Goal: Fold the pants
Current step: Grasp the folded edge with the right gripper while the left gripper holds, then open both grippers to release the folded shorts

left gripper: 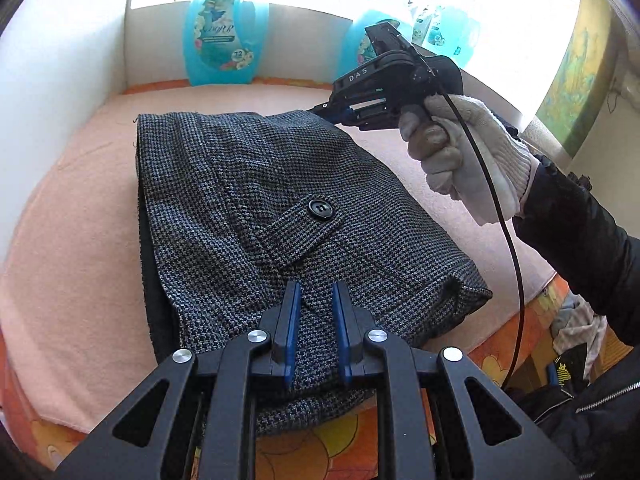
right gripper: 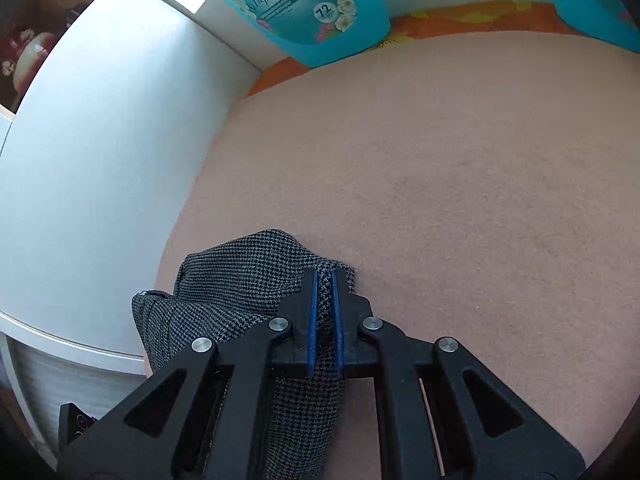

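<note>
The grey houndstooth pants point(left gripper: 280, 208) lie folded into a compact bundle on the pink blanket point(left gripper: 80, 240), with a black button point(left gripper: 321, 209) on a pocket flap facing up. My left gripper point(left gripper: 316, 292) hovers over the near end of the bundle, its blue pads apart, holding nothing. My right gripper point(left gripper: 316, 111), held by a white-gloved hand point(left gripper: 460, 152), is at the far right corner of the bundle. In the right wrist view it point(right gripper: 325, 276) is shut on a fold of the pants point(right gripper: 240, 280).
Two turquoise softener bottles point(left gripper: 218, 36) point(left gripper: 372, 46) stand at the back by the window. A white wall panel point(right gripper: 100, 140) borders the left side. An orange patterned sheet point(left gripper: 520, 332) shows at the bed's near edge, with clothes point(left gripper: 576, 332) beyond it on the right.
</note>
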A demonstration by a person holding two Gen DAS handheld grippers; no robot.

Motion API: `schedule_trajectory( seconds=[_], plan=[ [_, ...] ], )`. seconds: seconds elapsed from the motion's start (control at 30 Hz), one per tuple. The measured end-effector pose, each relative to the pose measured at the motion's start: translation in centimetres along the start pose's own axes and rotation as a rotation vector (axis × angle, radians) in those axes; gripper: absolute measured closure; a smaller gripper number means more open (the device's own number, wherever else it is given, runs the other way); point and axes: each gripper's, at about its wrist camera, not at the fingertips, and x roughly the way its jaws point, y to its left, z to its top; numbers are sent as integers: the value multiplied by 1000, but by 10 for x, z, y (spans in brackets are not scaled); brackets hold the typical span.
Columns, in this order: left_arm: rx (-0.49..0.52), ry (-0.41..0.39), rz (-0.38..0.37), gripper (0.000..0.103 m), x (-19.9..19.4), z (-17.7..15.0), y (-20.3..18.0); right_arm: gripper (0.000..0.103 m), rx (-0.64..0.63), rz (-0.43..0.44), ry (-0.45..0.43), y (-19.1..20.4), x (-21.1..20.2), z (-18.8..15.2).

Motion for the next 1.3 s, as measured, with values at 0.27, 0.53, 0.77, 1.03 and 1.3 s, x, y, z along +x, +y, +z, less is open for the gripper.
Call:
schedule_trajectory(
  seconds=[0.27,0.53,0.77,1.03,1.3],
  plan=[
    [-9,0,-4,87,-3,3,2,91,-213,-100,-81,37,-42,-18],
    [-1,-10,16,87,-15,8,0,91,-430,-217,-13,68,-8,-41],
    [-22,-2,30,87,-26,3,6,97,-344,-285,-54,49,3,-23],
    [-168,-80,60,36,-48,29,50,51,-285,-208,-105,44,-57,-53],
    [-401,39,-20,34,12,55,109,41,-241,-105,-37,45,-75,-101]
  ],
)
